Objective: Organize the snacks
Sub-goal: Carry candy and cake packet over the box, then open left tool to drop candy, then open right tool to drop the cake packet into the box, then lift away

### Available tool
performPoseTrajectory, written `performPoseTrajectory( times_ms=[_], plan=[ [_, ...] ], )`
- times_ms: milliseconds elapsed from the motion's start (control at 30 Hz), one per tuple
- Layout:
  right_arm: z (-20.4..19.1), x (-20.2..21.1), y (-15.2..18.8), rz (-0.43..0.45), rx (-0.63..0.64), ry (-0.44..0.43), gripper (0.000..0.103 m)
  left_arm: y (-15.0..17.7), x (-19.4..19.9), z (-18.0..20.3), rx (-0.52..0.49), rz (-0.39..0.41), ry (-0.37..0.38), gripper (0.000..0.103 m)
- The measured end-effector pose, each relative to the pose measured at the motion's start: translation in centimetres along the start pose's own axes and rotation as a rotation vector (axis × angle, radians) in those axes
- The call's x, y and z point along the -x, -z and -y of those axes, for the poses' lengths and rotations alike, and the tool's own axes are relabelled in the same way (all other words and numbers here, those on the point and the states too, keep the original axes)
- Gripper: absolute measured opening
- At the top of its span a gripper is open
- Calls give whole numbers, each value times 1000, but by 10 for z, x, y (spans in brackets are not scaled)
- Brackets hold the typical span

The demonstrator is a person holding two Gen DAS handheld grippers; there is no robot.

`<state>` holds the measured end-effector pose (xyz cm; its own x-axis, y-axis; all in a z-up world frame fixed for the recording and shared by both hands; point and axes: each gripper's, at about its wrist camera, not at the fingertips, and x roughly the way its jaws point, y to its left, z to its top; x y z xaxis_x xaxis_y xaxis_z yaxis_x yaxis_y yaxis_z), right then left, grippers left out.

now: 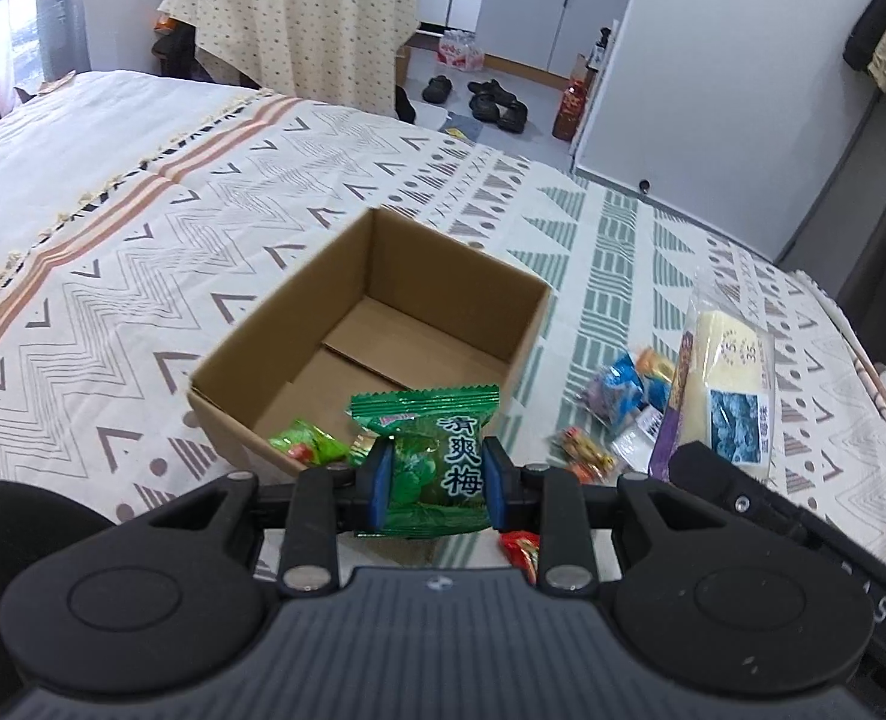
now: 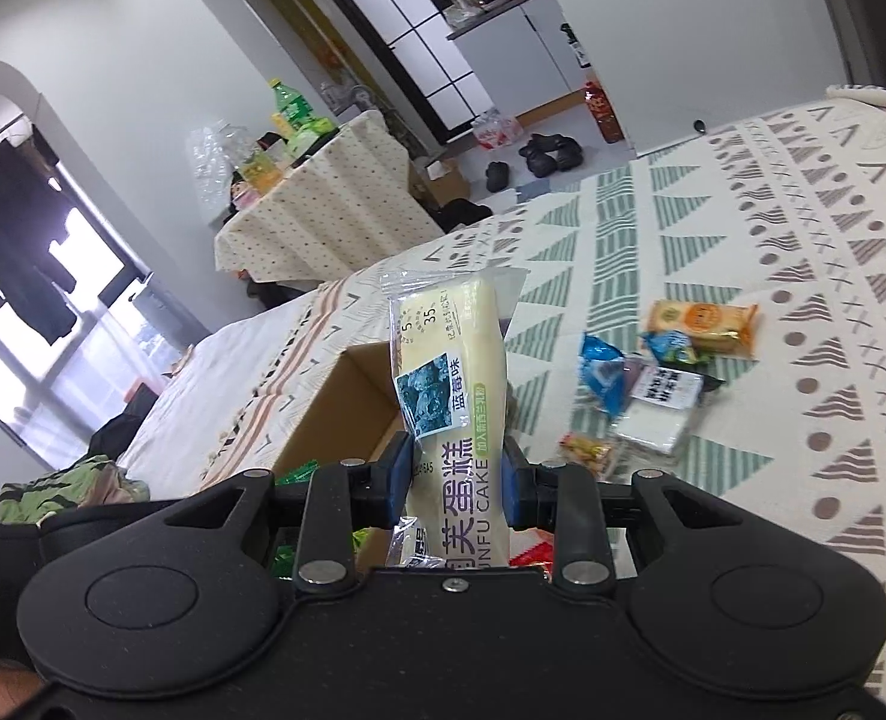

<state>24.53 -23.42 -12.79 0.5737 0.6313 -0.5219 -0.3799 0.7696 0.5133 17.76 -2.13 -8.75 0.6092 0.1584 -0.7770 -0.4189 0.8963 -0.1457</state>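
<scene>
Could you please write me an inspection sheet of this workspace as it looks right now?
Surface: bed with patterned cover.
Job's things: open cardboard box on the cover, a small green packet inside; loose snacks in a pile on the cover beside the box.
Clutter: none seen on the cover apart from the snacks.
Grippers: left gripper shut on a green plum candy pack; right gripper shut on a cake bar.
Cables: nothing seen.
Surroundings: draped table with bottles, shoes on the floor, white cabinets, hanging clothes by a window.
</scene>
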Motion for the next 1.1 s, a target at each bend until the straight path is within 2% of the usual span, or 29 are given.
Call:
performPoseTrajectory(
  times_ms=[433,833,1100],
  plan=[
    [-30,-31,8,-29,20,-42,30,-24,-19,-48,87,-7,-14,30],
    [-42,-64,3,-46,-5,-37,30,-43,-44,-71,118,-28,20,30],
    [-47,-82,-1,-45,-33,-47,30,-50,-46,-80,126,-48,30,39]
  ],
)
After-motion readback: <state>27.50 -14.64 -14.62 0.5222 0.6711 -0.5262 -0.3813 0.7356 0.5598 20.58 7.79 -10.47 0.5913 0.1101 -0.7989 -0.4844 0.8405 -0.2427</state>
